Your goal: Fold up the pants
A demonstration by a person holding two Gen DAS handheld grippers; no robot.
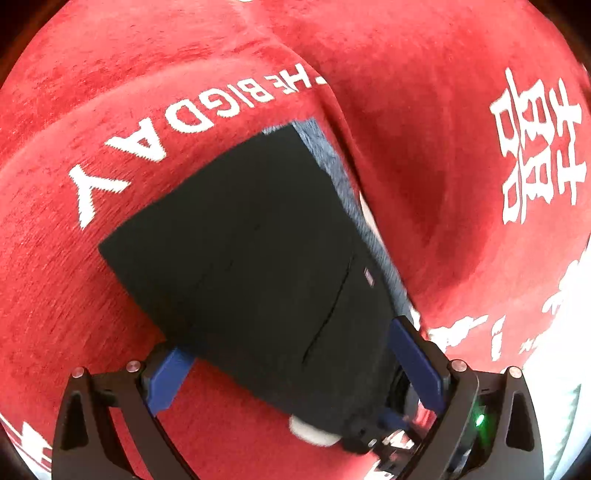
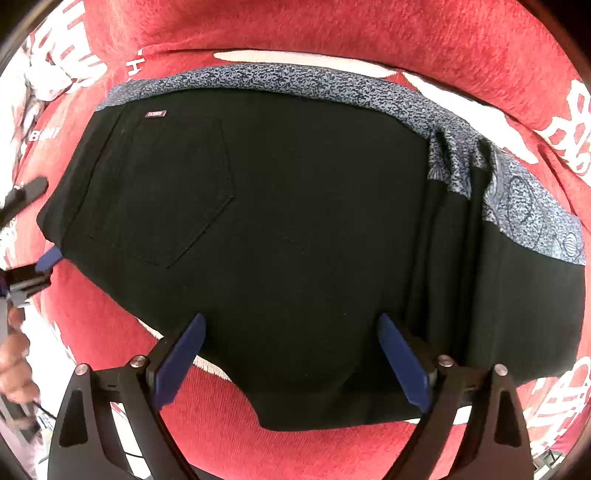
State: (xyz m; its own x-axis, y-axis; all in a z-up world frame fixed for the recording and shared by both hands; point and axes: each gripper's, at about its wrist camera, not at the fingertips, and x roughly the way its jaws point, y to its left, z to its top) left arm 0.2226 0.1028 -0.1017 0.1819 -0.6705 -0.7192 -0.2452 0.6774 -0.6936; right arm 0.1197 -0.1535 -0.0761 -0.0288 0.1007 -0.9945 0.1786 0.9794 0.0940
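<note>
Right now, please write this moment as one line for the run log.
task: fold pants | black pants: folded, on red cloth | left gripper: open, astride pants edge | right gripper: open, over pants

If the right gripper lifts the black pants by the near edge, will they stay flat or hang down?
The black pants will probably droop: the cloth is soft, with loose pleats beside the patterned lining. The folded layers may slide apart, since nothing visibly pins them. On the plush red blanket, pushing would likely bunch them. Both the right gripper and left gripper stand open.
</note>
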